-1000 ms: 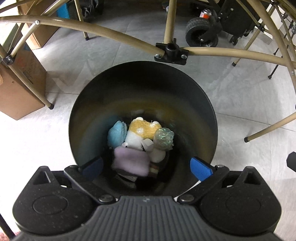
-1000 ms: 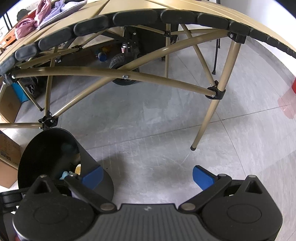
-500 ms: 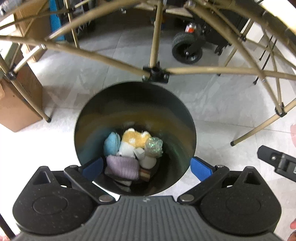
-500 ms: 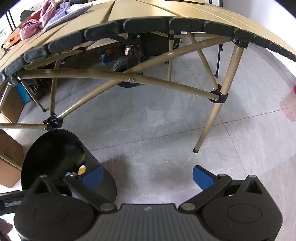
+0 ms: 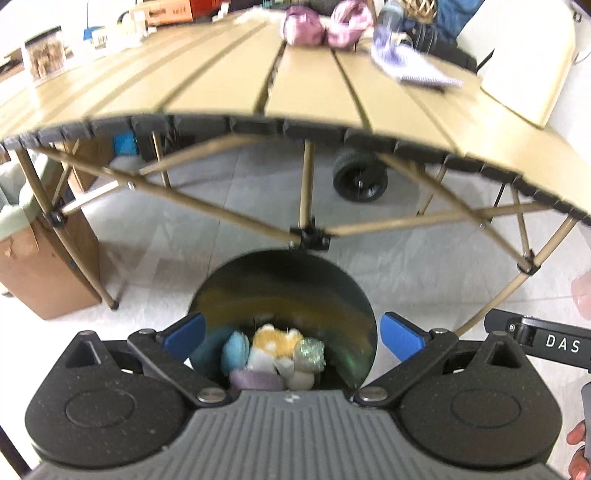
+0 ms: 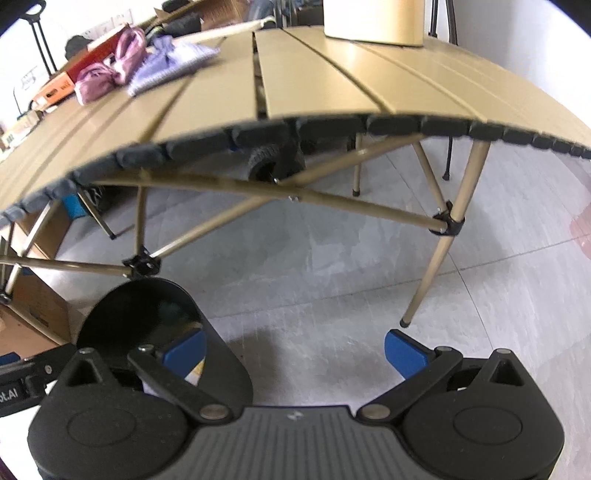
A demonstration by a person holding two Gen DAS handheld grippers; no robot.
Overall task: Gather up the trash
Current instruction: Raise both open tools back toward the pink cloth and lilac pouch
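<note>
Both grippers, left (image 5: 290,334) and right (image 6: 293,349), were wide open, empty; next, I judged, the pink bundles (image 5: 325,26) at top of frame.

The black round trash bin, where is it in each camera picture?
Left wrist view: black round trash bin sits bottom centre, between the open jaws, soft scraps inside.
Right wrist view: same bin at bottom left.
Shared landmark: the black table-frame joint just above its rim.
</note>
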